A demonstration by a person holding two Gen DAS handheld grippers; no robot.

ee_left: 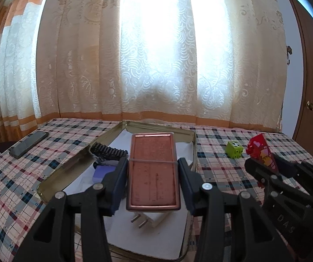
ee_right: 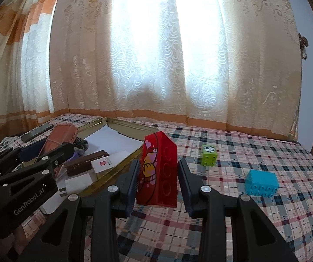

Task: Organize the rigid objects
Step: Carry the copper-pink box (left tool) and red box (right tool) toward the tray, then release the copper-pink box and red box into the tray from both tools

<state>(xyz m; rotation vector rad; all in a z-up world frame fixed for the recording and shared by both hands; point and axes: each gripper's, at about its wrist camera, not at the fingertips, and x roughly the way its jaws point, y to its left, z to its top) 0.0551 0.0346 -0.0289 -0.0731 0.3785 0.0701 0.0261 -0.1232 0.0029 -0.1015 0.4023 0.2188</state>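
My left gripper [ee_left: 153,163] is shut on a flat copper-pink case [ee_left: 153,170] with a rubber band around it. It holds the case above an open metal tin [ee_left: 73,163]. My right gripper [ee_right: 159,163] is shut on a red toy brick [ee_right: 160,172] with a cartoon print, just above the plaid cloth to the right of the tin. Each wrist view also shows the other hand: the right gripper [ee_left: 263,163] with the red brick [ee_left: 259,148], and the left gripper [ee_right: 47,150] with the pink case [ee_right: 60,135].
The tin [ee_right: 132,126] holds white paper, a black comb [ee_left: 110,151], a brown comb [ee_right: 86,162] and a white plug [ee_left: 149,219]. A green cube [ee_right: 209,155] and a blue brick [ee_right: 261,183] lie on the cloth at right. A phone [ee_left: 28,144] lies far left. Curtains hang behind.
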